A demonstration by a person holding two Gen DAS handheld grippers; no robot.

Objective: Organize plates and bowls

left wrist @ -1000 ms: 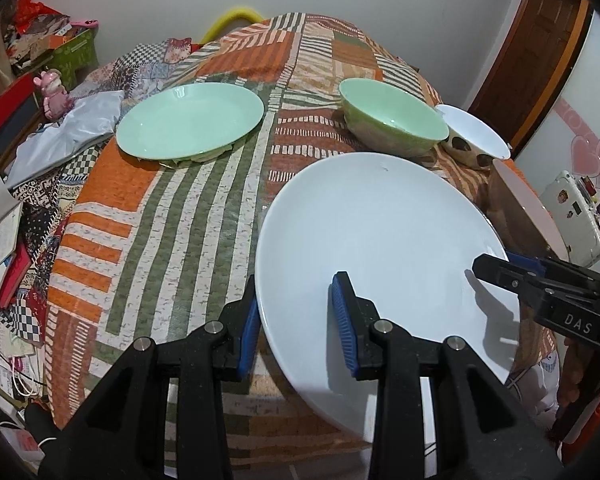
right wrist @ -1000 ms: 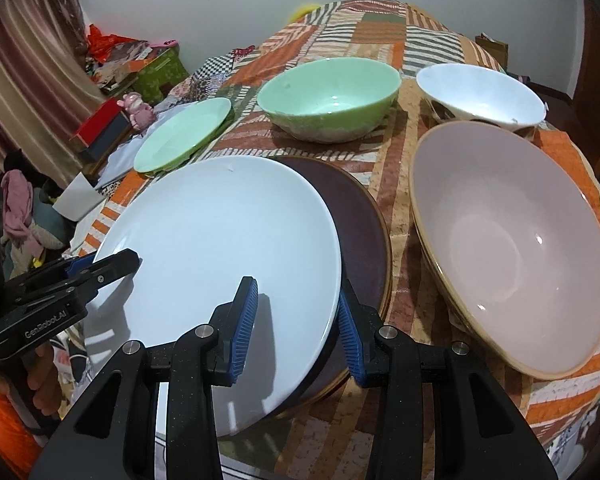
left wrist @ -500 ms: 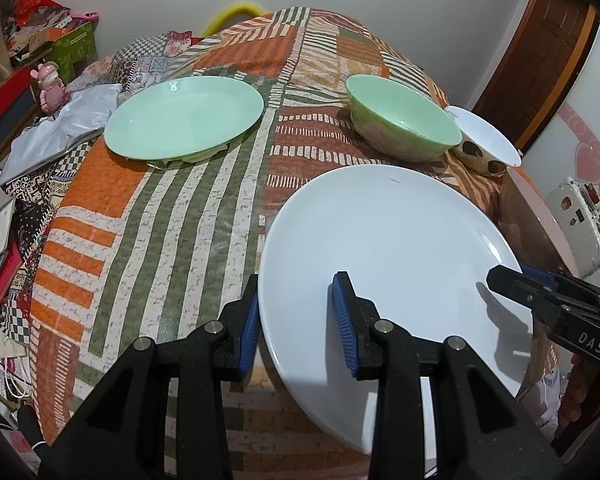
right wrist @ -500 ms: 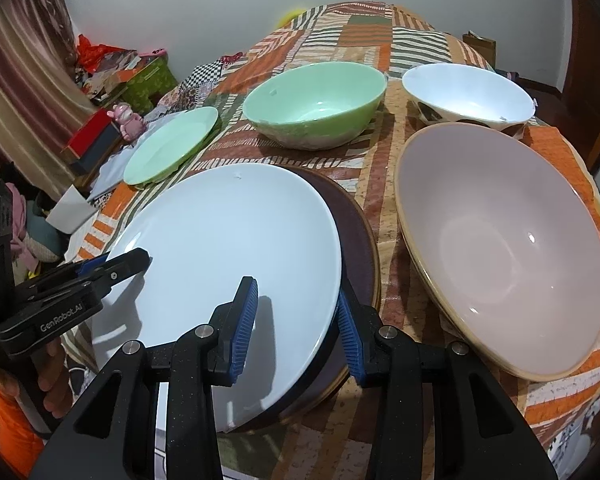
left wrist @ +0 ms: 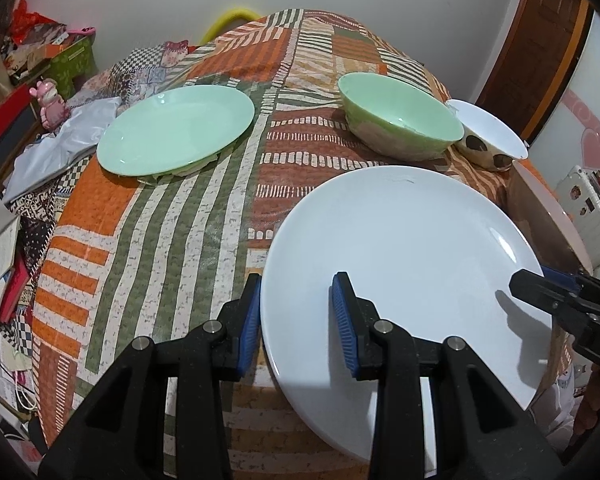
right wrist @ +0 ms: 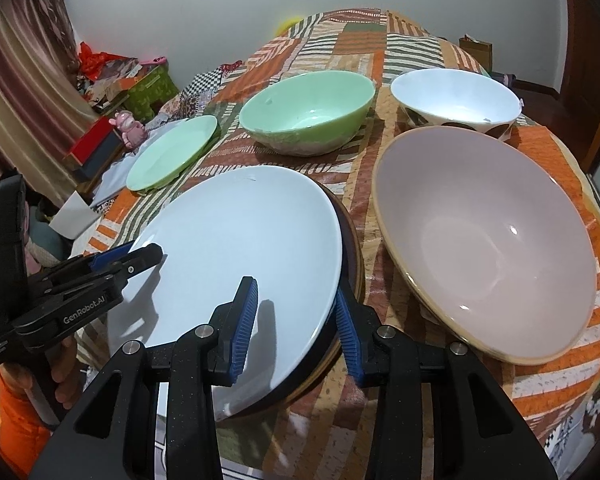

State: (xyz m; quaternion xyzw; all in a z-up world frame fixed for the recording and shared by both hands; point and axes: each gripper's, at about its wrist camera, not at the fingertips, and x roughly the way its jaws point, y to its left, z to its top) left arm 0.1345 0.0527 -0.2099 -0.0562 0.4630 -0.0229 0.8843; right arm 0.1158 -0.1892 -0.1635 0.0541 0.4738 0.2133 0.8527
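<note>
Left gripper (left wrist: 296, 320) straddled the near-left rim of the white plate (left wrist: 404, 256), one blue pad under the rim on the outside, the other on the plate's upper face. Jaws nearly together and pinching the plate edge.

Right gripper (right wrist: 296, 320) sat at the plate's near-right rim. Its jaws were closing, with the rim of the white plate (right wrist: 244, 248) and the edge of the dark brown plate (right wrist: 350, 252) beneath it between them. Left pad lay over the white face, right pad outside the brown edge; whether the pads were pressing yet I could not tell.

White plate was tilted, its left side raised off the cloth and overhanging the near table edge; its right side lay over the brown plate. Seen from the right wrist, the left gripper (right wrist: 156, 254) reached in from the left, held by a hand (right wrist: 60, 372) with an orange sleeve.

Other dishes on the patchwork tablecloth (left wrist: 172, 216):
- green plate (left wrist: 176, 136), far left, well apart from the white plate.
- green bowl (right wrist: 308, 114), far centre, upright.
- white bowl (right wrist: 456, 98) with dark spots outside, far right, just beside the green bowl.
- large pink bowl (right wrist: 484, 236) with a tan rim, right, just beside the brown plate.

Clutter lay off the table's left side: a pink figurine (left wrist: 52, 98), boxes, papers.
</note>
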